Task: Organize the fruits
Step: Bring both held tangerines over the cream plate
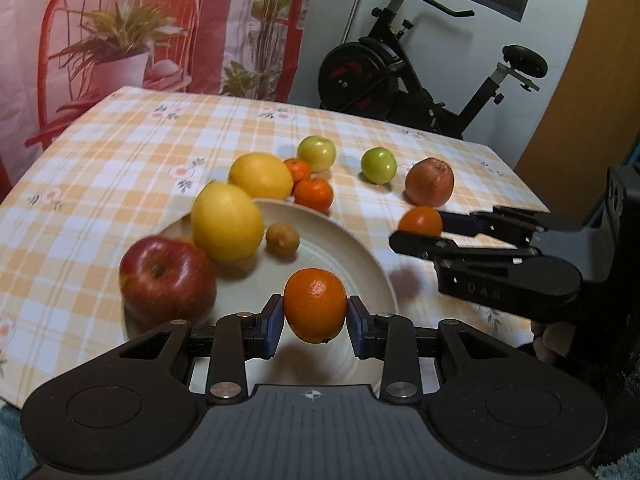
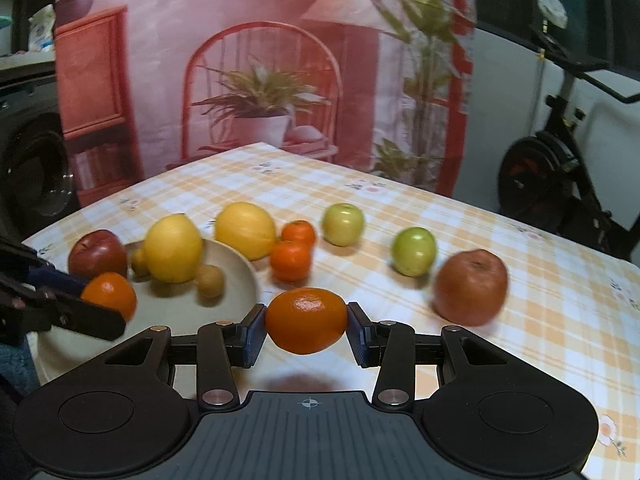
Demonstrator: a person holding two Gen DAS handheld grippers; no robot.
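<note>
My left gripper [image 1: 315,322] is shut on a mandarin [image 1: 315,304], held just above the near part of a cream plate [image 1: 336,246]. On the plate lie a red apple [image 1: 168,276], a lemon [image 1: 226,222] and a kiwi [image 1: 283,239]. To the right, my right gripper [image 1: 420,229] is shut on another mandarin [image 1: 420,220] above the cloth beside the plate. The right wrist view shows that gripper [image 2: 306,330] pressing its mandarin [image 2: 306,318] between blue pads, with the left gripper [image 2: 102,300] and its mandarin [image 2: 109,294] over the plate [image 2: 238,280].
On the checked tablecloth [image 1: 120,152] behind the plate lie a second lemon [image 1: 260,176], two mandarins [image 1: 314,194], two green apples [image 1: 379,165] and a reddish apple [image 1: 429,182]. An exercise bike [image 1: 400,80] stands past the table's far edge.
</note>
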